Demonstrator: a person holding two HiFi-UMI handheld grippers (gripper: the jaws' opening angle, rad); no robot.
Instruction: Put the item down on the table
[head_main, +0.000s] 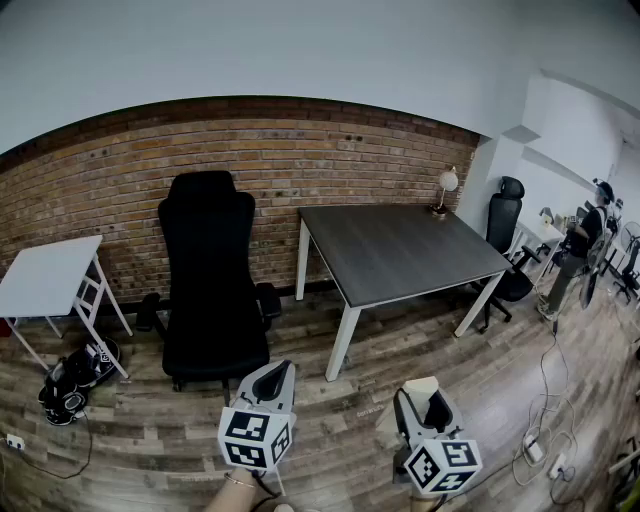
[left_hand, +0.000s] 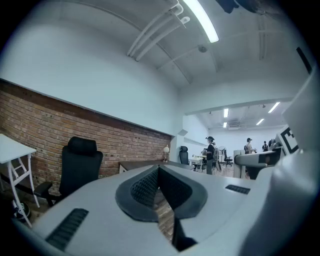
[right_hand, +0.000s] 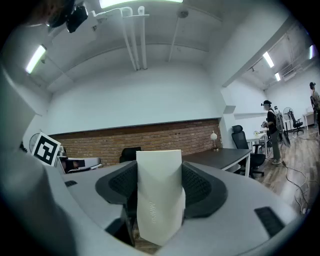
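My right gripper (right_hand: 158, 184) is shut on a cream-white box-shaped item (right_hand: 159, 192) that stands upright between its dark pads. In the head view the same item (head_main: 413, 392) shows at the right gripper (head_main: 420, 408), held low over the wooden floor in front of the dark grey table (head_main: 400, 250). My left gripper (left_hand: 159, 186) is shut with nothing between its pads; in the head view the left gripper (head_main: 272, 385) hangs beside the right one, near the black office chair (head_main: 208, 280).
A small lamp (head_main: 444, 188) stands at the table's far right corner. A white side table (head_main: 45, 275) is at the left, with headphones (head_main: 68, 385) on the floor below it. Cables (head_main: 545, 440) lie on the floor at the right; a person (head_main: 580, 245) stands far right.
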